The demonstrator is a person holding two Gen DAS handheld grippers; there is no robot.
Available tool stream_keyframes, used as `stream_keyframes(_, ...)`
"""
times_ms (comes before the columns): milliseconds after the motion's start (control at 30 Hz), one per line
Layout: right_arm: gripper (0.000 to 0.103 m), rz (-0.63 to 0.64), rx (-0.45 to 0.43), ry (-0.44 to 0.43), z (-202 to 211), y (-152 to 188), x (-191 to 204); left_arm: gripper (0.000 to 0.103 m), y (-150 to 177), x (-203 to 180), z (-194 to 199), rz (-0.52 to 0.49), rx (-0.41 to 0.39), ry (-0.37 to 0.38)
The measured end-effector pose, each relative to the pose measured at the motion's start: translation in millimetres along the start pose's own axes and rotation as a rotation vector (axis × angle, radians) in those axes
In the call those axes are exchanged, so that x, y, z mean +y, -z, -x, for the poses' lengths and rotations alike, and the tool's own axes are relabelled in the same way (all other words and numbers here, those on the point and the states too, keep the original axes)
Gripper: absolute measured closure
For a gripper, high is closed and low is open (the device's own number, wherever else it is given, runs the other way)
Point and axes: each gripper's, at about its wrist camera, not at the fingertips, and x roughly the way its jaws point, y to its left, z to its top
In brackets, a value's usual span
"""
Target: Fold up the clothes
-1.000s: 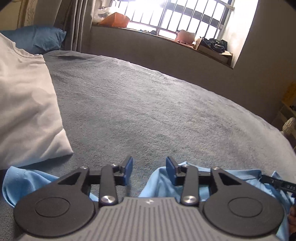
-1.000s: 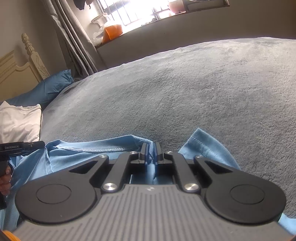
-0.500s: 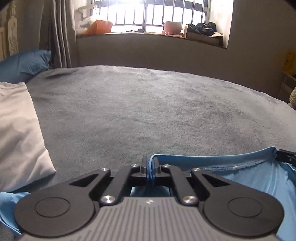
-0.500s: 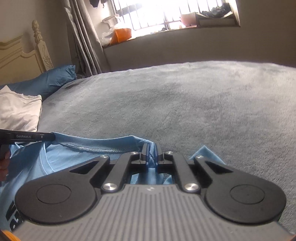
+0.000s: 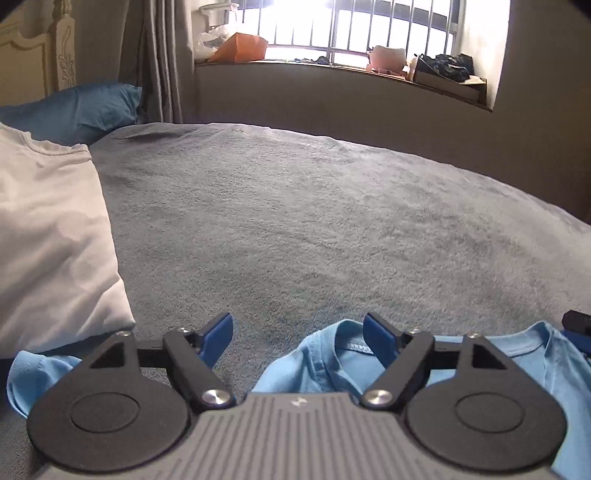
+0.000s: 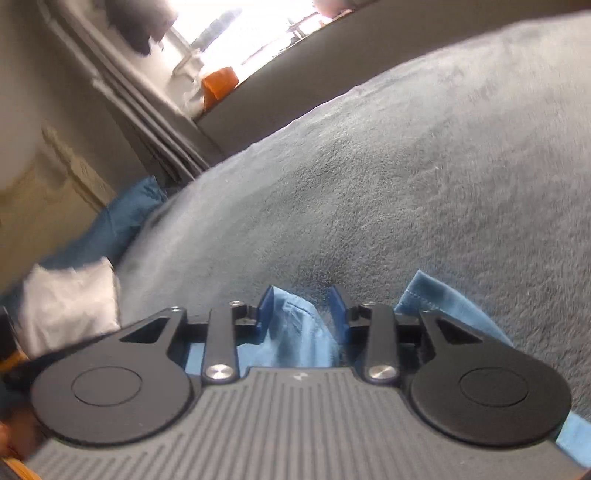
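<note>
The left gripper [image 5: 298,328] stands wide open over the grey blanket [image 5: 314,206], its blue pads [image 5: 218,330] well apart and gripping nothing. The blue shirt [image 5: 317,365] lies on the blanket at the camera's 5 o'clock, its collar just beside the right-side pad; another bit of the shirt shows at 8 o'clock, under the gripper body. A white shirt [image 5: 48,229], folded, sits at 9 o'clock on the blanket. A blue pillow [image 5: 74,109] lies at 10 o'clock by the headboard [image 5: 40,55], and the barred window [image 5: 351,29] with a cluttered sill is at 12 o'clock. At 3 o'clock a black tip of the other tool [image 5: 576,321] pokes in at the shirt's edge.

In the right wrist view, which is tilted and blurred, the right gripper [image 6: 302,308] is partly open. A ridge of the blue shirt [image 6: 295,332] rises between its pads [image 6: 266,306], touching the left one; whether the right one touches it I cannot tell. A sleeve [image 6: 443,306] lies at 4 o'clock on the blanket [image 6: 406,166]. The white shirt [image 6: 70,302] is at 9 o'clock, the pillow [image 6: 118,225] at 10 o'clock.
</note>
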Motion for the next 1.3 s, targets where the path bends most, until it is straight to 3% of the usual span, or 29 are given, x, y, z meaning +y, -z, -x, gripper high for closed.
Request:
stream_keyframes(100, 0.057, -0.187, -0.03, -0.066, 12, -9, -19, 0.021, -7, 14, 8, 0.114, 0.022, -0.011)
stream_keyframes(233, 0.057, -0.258, -0.09, -0.073, 37, -13, -26, 0.021, -13, 30, 29, 0.218, 0.016, -0.021)
stream_keyframes(367, 0.056, -0.268, -0.14, -0.072, 66, -16, -29, 0.021, -25, 37, 56, 0.182, 0.027, -0.014)
stream_keyframes(467, 0.056, -0.259, -0.169, -0.068, 83, -14, -26, 0.021, -43, 49, 92, 0.078, 0.024, -0.03)
stream_keyframes(667, 0.056, -0.207, -0.155, -0.1, 89, -7, 11, 0.021, -32, 109, 147, 0.009, 0.056, -0.079)
stream_keyframes(767, 0.056, -0.141, -0.109, -0.127, 81, -4, 45, 0.022, -26, 139, 174, -0.026, 0.072, -0.104)
stream_keyframes(933, 0.057, 0.089, 0.029, -0.167, 55, 13, 131, 0.029, -16, 189, 220, -0.084, 0.099, -0.144)
stream_keyframes(1033, 0.059, 0.21, 0.137, -0.19, 30, 29, 188, 0.038, 11, 202, 222, -0.094, 0.071, -0.071)
stream_keyframes(1133, 0.067, 0.335, 0.278, -0.206, -1, 50, 245, 0.05, 43, 198, 194, -0.107, 0.03, 0.004)
stream_keyframes(1200, 0.072, 0.433, 0.369, -0.195, -19, 66, 278, 0.072, 62, 194, 170, -0.08, 0.037, 0.077)
stream_keyframes(1300, 0.074, 0.538, 0.454, -0.175, -42, 88, 311, 0.082, 82, 186, 147, -0.102, 0.044, 0.159)
